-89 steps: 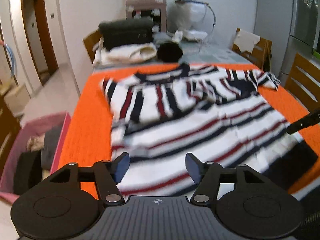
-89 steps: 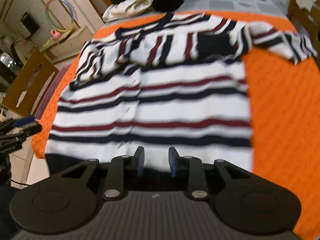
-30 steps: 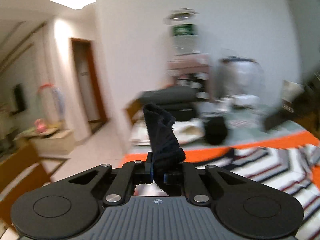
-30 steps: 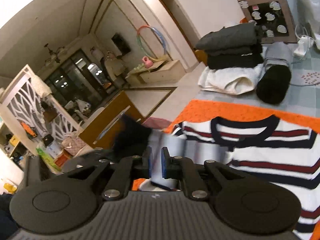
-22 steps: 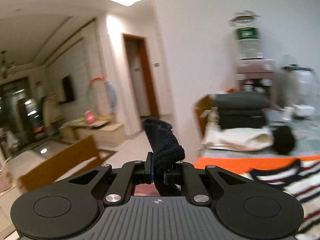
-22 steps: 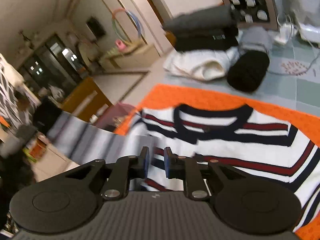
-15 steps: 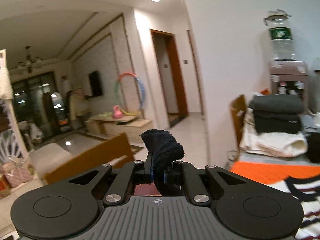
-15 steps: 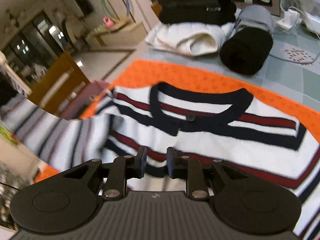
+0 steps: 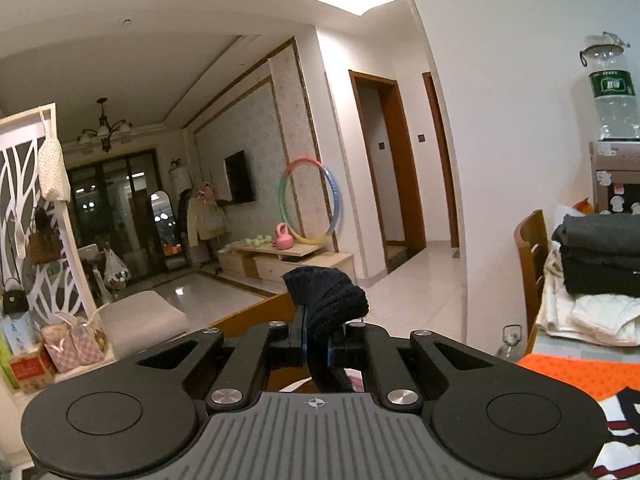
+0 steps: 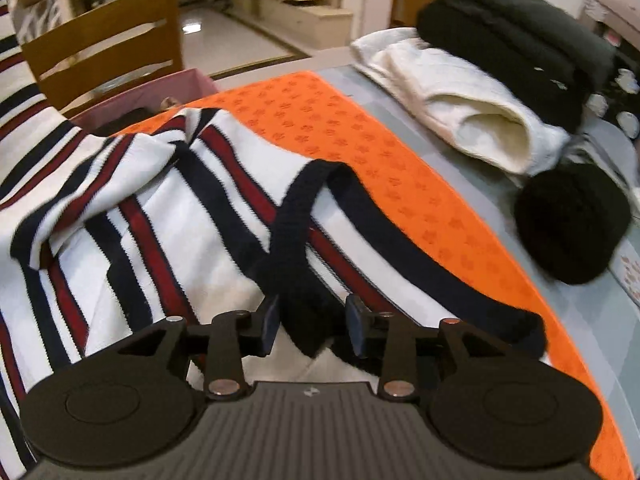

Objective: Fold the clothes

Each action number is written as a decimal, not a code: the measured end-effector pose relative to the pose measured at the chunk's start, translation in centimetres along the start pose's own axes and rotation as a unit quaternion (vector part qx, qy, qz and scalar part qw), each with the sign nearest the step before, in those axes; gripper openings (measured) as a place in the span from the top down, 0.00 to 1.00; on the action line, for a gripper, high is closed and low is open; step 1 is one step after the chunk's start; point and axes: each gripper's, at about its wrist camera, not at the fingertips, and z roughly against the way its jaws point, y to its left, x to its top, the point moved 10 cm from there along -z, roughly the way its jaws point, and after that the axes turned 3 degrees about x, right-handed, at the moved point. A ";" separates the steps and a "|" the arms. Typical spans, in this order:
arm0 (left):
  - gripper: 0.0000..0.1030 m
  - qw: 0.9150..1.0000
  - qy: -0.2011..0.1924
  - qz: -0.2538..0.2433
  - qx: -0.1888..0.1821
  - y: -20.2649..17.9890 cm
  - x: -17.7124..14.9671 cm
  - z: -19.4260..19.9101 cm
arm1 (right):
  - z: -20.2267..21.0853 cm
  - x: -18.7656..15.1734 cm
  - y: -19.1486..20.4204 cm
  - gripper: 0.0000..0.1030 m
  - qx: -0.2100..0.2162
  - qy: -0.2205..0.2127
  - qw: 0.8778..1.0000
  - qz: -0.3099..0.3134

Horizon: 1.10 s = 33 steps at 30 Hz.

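Observation:
A white sweater [image 10: 132, 216] with navy and red stripes lies on an orange mat [image 10: 360, 136]. Its dark navy hem has been brought up over the neckline. My right gripper [image 10: 314, 322] is open just above the mat, with the dark hem edge [image 10: 296, 216] lying between its fingers. My left gripper [image 9: 318, 342] is raised high and points into the room. It is shut on a bunched dark navy hem [image 9: 324, 296] of the sweater. A corner of the striped sweater [image 9: 624, 412] shows at the lower right of the left wrist view.
Folded black, grey and cream clothes [image 10: 492, 52] are stacked at the far end of the table, next to a black rolled item [image 10: 572, 220]. A wooden chair [image 10: 104, 44] and a pink bin [image 10: 168, 92] stand left of the table. Another chair [image 9: 532, 264] is by the stack.
My right gripper has lowered over the sweater's neckline and opened, letting the hem go. My left gripper, still gripping the hem, has swung left so it faces the living room.

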 end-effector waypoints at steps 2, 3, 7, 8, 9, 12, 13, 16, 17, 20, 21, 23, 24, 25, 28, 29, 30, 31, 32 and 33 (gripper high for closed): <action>0.90 1.000 0.002 0.000 -0.001 0.2 -0.3 0.1 | 0.0 0.1 0.3 0.71 0.011 -0.003 1.000 0.001; 0.90 1.000 0.004 0.001 -0.001 0.2 -0.5 0.2 | 0.0 0.1 0.5 0.88 0.016 -0.003 1.000 0.002; 0.90 1.000 0.006 0.001 0.003 0.5 -0.6 0.1 | 1.0 0.5 1.2 0.90 0.020 -0.020 1.000 0.008; 0.90 1.000 0.003 0.004 0.006 0.6 -0.4 0.1 | 1.7 0.7 1.1 0.90 0.016 -0.028 0.999 0.005; 0.90 1.000 -0.001 0.007 0.009 0.8 0.0 0.1 | 2.4 1.1 0.5 0.90 0.008 -0.036 0.999 0.000; 0.90 1.000 -0.014 0.018 0.015 1.3 1.3 0.0 | 4.0 1.8 -1.4 0.90 -0.015 -0.048 0.999 -0.018; 0.90 0.999 -0.019 0.019 0.018 1.3 1.7 -0.1 | 4.0 1.7 -2.0 0.90 -0.014 -0.043 0.999 -0.025; 0.90 0.999 -0.033 0.020 0.026 1.5 3.1 -0.2 | 2.9 0.7 -3.2 0.90 -0.030 -0.015 0.999 -0.024; 0.90 0.999 -0.037 0.021 0.028 1.5 3.5 -0.2 | 2.6 0.3 -3.6 0.90 -0.036 -0.008 0.999 -0.028; 0.90 0.998 -0.045 0.024 0.026 1.4 4.7 -0.5 | 1.8 -0.6 -4.3 0.89 -0.035 -0.011 0.997 -0.065; 0.90 0.998 -0.046 0.026 0.024 1.3 5.0 -0.5 | 1.7 -0.7 -4.4 0.87 -0.032 -0.018 0.997 -0.072; 0.90 0.998 -0.052 0.032 0.011 0.8 5.6 -0.3 | 1.6 -0.8 -4.3 0.77 -0.030 -0.027 0.996 -0.077; 0.90 0.998 -0.057 0.036 0.003 0.5 6.0 -0.1 | 1.7 -0.8 -4.2 0.72 -0.034 -0.030 0.996 -0.078; 0.90 0.997 -0.065 0.039 -0.012 -0.1 6.5 0.4 | 2.3 -0.7 -4.1 0.70 -0.035 -0.037 0.995 -0.082; 0.90 0.993 -0.089 0.049 -0.057 -2.1 8.0 2.1 | 4.3 -0.6 -3.8 0.68 -0.035 -0.058 0.993 -0.098; 0.90 0.991 -0.096 0.052 -0.072 -2.8 8.5 2.7 | 5.3 -0.7 -3.7 0.68 -0.034 -0.066 0.992 -0.106; 0.90 0.989 -0.104 0.053 -0.095 -3.8 9.0 3.5 | 6.4 -0.9 -3.6 0.66 -0.033 -0.075 0.990 -0.113; 0.90 0.985 -0.112 0.053 -0.118 -4.9 9.5 4.4 | 7.4 -1.1 -3.5 0.64 -0.031 -0.083 0.989 -0.122; 0.90 0.981 -0.115 0.053 -0.143 -6.2 9.7 5.3 | 8.5 -1.5 -3.5 0.63 -0.030 -0.090 0.987 -0.132; 0.90 0.977 -0.119 0.053 -0.169 -7.4 9.9 6.3 | 9.7 -2.0 -3.4 0.62 -0.030 -0.096 0.985 -0.144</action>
